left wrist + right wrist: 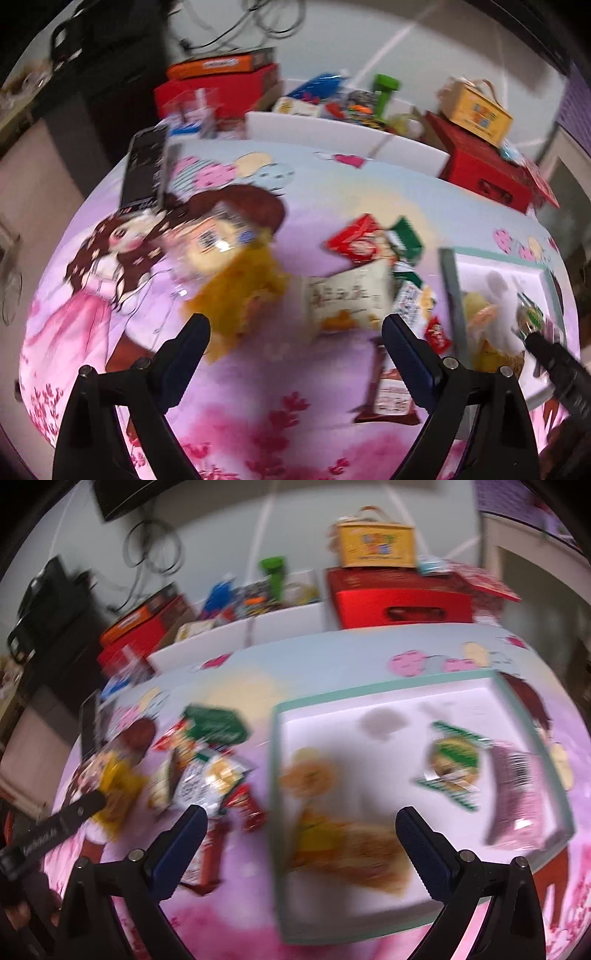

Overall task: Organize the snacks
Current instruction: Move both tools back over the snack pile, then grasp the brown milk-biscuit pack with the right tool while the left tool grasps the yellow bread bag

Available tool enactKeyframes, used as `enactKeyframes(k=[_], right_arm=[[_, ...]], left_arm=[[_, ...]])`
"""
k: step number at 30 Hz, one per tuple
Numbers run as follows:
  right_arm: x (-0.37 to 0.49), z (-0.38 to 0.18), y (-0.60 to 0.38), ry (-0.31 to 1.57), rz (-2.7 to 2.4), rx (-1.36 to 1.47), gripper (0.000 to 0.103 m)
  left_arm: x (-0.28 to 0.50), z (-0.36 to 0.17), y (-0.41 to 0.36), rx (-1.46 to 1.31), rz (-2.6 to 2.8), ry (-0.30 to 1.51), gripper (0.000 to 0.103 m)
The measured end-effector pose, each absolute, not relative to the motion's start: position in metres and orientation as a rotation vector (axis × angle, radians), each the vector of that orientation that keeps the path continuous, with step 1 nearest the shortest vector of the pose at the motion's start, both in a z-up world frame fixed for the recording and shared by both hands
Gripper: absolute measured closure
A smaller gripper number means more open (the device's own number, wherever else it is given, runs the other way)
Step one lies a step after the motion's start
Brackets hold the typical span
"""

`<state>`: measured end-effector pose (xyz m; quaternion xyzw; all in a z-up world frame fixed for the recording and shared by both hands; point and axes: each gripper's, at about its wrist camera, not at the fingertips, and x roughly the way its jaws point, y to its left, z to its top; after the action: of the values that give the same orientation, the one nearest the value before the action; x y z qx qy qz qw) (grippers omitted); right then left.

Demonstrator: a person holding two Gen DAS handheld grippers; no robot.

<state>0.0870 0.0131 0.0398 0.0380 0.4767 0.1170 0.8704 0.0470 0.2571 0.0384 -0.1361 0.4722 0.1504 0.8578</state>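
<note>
White and rimmed in pale green, the tray (pixel 388 701) lies under my right gripper (pixel 301 830), and it already holds part of the job: a green-striped round packet (pixel 452 760) at about two o'clock from my fingers, a purple packet (pixel 517 797) against the tray's right wall, and some yellow and brown packets (pixel 343 834), too blurred to tell apart, right between my fingers. My right gripper is spread wide with nothing in it. My left gripper (pixel 295 339) is also wide apart and empty, hanging over the loose pile (pixel 369 266) that is not yet sorted, off to the left of the tray: a yellow crinkly bag (pixel 243 295) at eleven o'clock, a white pouch with dark writing (pixel 347 299) at one o'clock, red and green wrappers (pixel 373 240) beyond it, and a brown bar wrapper (pixel 391 391) close beside my right finger. By my judgement the task is roughly a third done; most of the snacks are outside the tray. Everything sits on a worktop (pixel 288 373) covered with a pink and lilac cartoon-girl cloth. At twelve o'clock, past its far edge, stand a white bin of assorted goods (pixel 332 133), red boxes (pixel 487 173), a yellow carton with a handle (pixel 476 110), dark equipment and cables against a pale wall. Both views are motion-blurred.
</note>
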Motion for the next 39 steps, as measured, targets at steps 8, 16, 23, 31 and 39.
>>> enactKeyframes(k=[8, 16, 23, 31, 39], right_arm=[[0.076, 0.019, 0.066, 1.055, 0.333, -0.009, 0.0], [0.081, 0.002, 0.083, 1.117, 0.342, -0.024, 0.0], [0.081, -0.006, 0.101, 1.135, 0.365, -0.062, 0.001], [0.079, -0.019, 0.113, 1.174, 0.382, -0.08, 0.018], [0.077, -0.026, 0.116, 1.199, 0.407, -0.077, 0.039]], left_arm=[[0.031, 0.028, 0.304, -0.406, 0.35, 0.997, 0.009], [0.047, 0.022, 0.321, -0.381, 0.31, 1.018, 0.009], [0.068, 0.016, 0.313, -0.292, 0.267, 1.041, 0.009], [0.082, 0.007, 0.305, -0.242, 0.241, 1.063, 0.01], [0.089, -0.003, 0.291, -0.189, 0.226, 1.1, 0.027]])
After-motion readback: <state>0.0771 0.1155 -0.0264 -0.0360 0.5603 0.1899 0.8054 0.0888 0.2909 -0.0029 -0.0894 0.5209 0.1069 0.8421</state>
